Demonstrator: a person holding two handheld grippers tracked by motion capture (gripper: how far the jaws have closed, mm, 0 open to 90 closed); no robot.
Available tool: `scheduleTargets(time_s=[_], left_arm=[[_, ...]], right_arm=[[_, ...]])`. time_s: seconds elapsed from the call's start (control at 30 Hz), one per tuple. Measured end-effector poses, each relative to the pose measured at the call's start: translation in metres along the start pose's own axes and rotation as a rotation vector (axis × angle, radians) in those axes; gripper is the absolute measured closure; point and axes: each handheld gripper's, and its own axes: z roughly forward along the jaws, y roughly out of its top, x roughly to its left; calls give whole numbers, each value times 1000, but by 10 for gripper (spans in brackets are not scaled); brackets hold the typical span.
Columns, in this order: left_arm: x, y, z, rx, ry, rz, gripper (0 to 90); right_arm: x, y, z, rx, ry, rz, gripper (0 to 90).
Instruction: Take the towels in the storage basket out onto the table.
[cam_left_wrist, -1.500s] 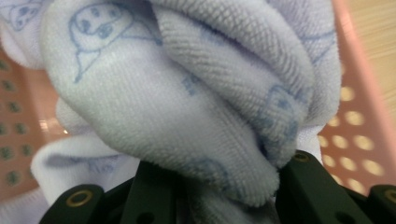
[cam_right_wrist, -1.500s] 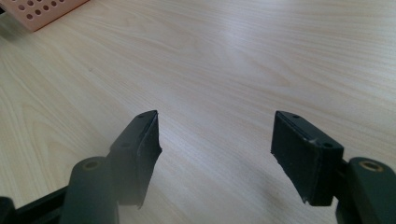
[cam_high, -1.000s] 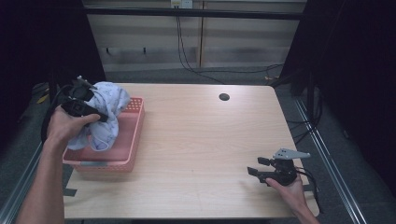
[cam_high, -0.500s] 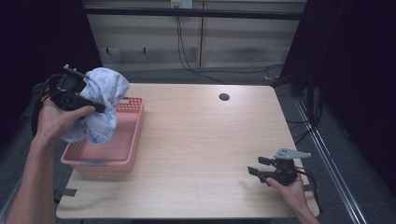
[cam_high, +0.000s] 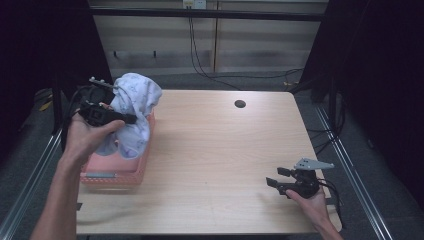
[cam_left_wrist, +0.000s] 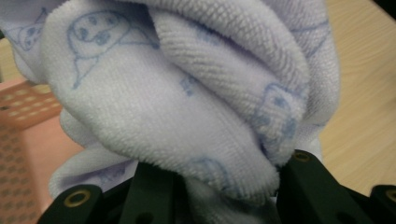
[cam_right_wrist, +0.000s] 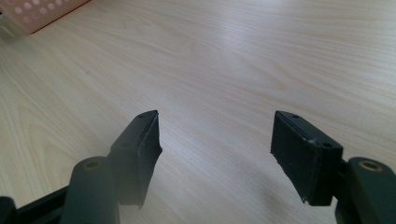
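Pale wood-grain table (cam_high: 215, 150), smooth, with perforated pink plastic basket (cam_high: 117, 167) at left. Left gripper (cam_high: 127, 118) clamped on bunched, nubby lavender terry cloth (cam_high: 135, 107) at upper left. Right gripper (cam_high: 274, 176) at lower right, flat black pads (cam_right_wrist: 144, 149) spread wide, holding nothing.

Pink basket (cam_high: 122, 167) on wooden table (cam_high: 215, 150)

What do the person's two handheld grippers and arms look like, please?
Both are black. The left gripper trails a black cable. The right gripper has flat rectangular black pads, brass-coloured pivot rivets and a grey three-cornered plate on top. The forearms are bare, with no sleeves in sight.
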Motion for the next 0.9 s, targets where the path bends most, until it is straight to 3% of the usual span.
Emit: scheduleTargets(time_s=[0.23, 0.57, 0.9], left_arm=[[-33, -5, 23, -61, -107, 19, 667], [-76, -17, 64, -123, -177, 63, 663], [-108, -35, 115, -107, -232, 65, 657]], right_arm=[[-2, 1, -1, -9, -2, 6, 328], [-5, 2, -2, -15, -11, 8, 328], [-6, 3, -1, -13, -11, 5, 328]])
